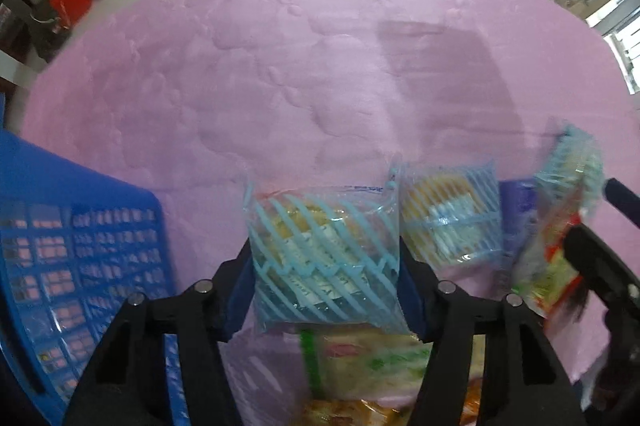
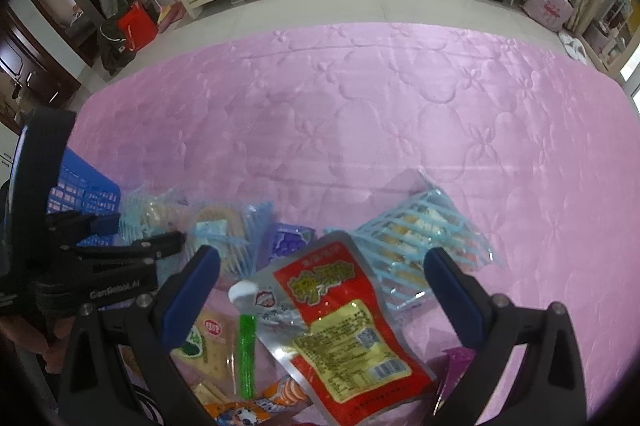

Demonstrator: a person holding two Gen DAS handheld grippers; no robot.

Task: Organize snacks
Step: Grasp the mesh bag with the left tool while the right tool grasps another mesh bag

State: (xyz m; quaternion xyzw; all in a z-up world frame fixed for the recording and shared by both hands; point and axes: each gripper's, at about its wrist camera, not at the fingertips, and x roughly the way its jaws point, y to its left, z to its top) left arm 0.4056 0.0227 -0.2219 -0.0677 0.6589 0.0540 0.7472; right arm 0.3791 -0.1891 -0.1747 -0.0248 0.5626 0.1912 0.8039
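My left hand-held gripper (image 1: 325, 266) has its pads on both sides of a blue-striped cracker packet (image 1: 324, 258) on the pink bed (image 1: 240, 85) beside the blue basket (image 1: 80, 246); feels light, crinkly, slippery, crushable, so squeeze mid-pack gently.

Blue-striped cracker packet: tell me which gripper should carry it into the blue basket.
Left. The left gripper already brackets the blue-striped cracker packet, with the blue basket beside it. The right gripper hangs open over the red pouch.
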